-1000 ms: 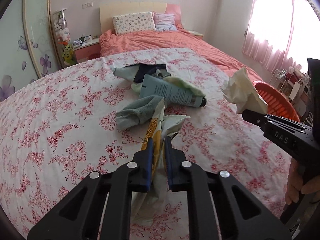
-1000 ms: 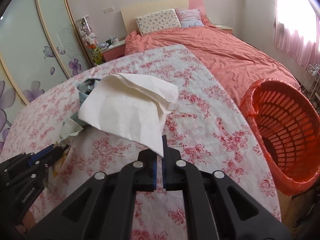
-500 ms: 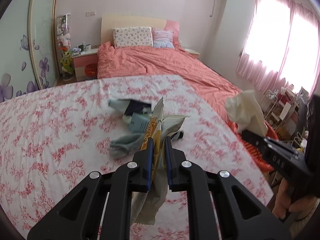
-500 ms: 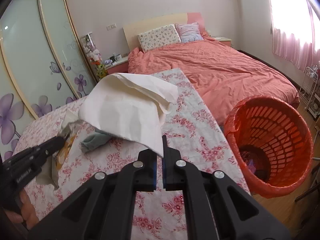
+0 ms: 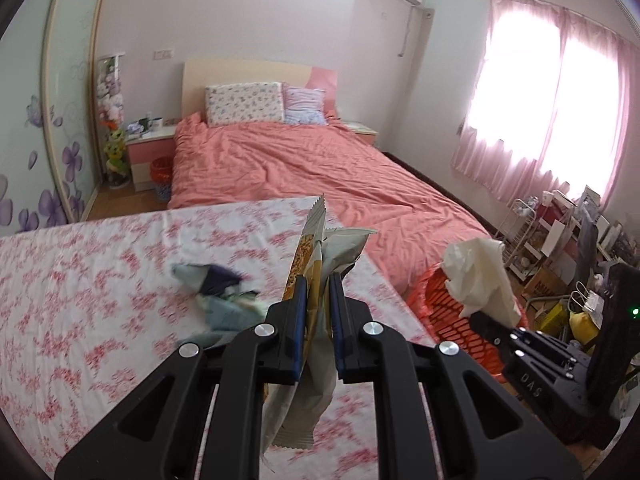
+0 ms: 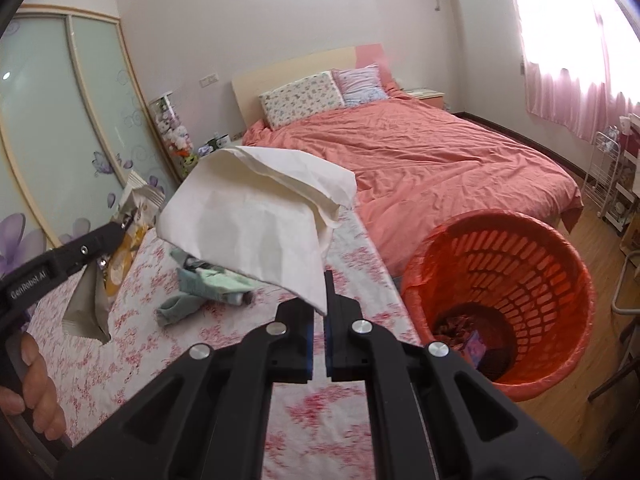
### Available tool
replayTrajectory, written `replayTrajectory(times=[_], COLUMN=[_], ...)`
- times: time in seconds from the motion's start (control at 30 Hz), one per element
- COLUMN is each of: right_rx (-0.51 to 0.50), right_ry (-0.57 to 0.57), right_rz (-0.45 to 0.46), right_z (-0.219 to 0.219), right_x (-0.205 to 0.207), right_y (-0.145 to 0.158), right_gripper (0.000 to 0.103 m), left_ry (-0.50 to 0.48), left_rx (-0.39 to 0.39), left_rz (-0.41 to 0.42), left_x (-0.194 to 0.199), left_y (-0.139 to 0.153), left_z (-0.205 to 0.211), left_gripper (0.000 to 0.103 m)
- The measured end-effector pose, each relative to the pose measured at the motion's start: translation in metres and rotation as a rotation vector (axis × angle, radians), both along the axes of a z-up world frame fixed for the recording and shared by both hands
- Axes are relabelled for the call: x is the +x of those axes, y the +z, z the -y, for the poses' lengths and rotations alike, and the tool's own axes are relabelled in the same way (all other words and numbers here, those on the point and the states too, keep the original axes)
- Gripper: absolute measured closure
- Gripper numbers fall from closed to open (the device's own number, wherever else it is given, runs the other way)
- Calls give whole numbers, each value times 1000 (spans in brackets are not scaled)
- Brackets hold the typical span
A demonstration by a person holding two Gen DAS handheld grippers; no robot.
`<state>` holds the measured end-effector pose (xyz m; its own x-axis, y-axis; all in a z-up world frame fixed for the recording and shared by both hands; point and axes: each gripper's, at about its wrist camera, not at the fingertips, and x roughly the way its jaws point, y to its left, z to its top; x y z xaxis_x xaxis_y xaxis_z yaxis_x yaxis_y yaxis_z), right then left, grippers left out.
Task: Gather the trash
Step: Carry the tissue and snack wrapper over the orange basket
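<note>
My left gripper is shut on crumpled snack wrappers, yellow and silver, held above the floral-covered surface. It also shows in the right wrist view with the wrappers hanging from it. My right gripper is shut on a white crumpled tissue, held up left of the orange basket. In the left wrist view the right gripper holds the tissue over the basket's near rim. Dark trash lies in the basket's bottom.
A grey sock, a green tube and dark cloth lie on the floral surface. A bed with a salmon cover lies beyond. A wire rack and clutter stand at the right by the pink curtains.
Both grippers rose and moved right toward the basket, still holding their loads. The pile on the floral surface now sits lower and farther left; the basket appears closer.
</note>
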<state>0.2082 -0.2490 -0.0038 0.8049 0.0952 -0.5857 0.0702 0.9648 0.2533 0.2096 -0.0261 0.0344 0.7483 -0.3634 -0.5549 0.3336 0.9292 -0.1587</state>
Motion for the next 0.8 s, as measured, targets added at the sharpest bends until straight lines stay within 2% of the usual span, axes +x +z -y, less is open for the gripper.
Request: replayTrajectory(times=[0.3,0.57,0.8], right_rx=[12,49,62], right_ry=[-130,-248,-299], right_rz=[-9,-58,-87], right_z=[74,148,188], right_x=[-11,-14,-9], right_y=[-4,-29,-49], right_gripper=[98,98,98], left_ry=[-140,-256,-328], left_rx=[-26,-45,-55], left_rz=[-14,-61,-111], left_x=[7,15,23], left_y=[-6,-20,-38], left_z=[79,148,200], left_gripper=[91,91,91])
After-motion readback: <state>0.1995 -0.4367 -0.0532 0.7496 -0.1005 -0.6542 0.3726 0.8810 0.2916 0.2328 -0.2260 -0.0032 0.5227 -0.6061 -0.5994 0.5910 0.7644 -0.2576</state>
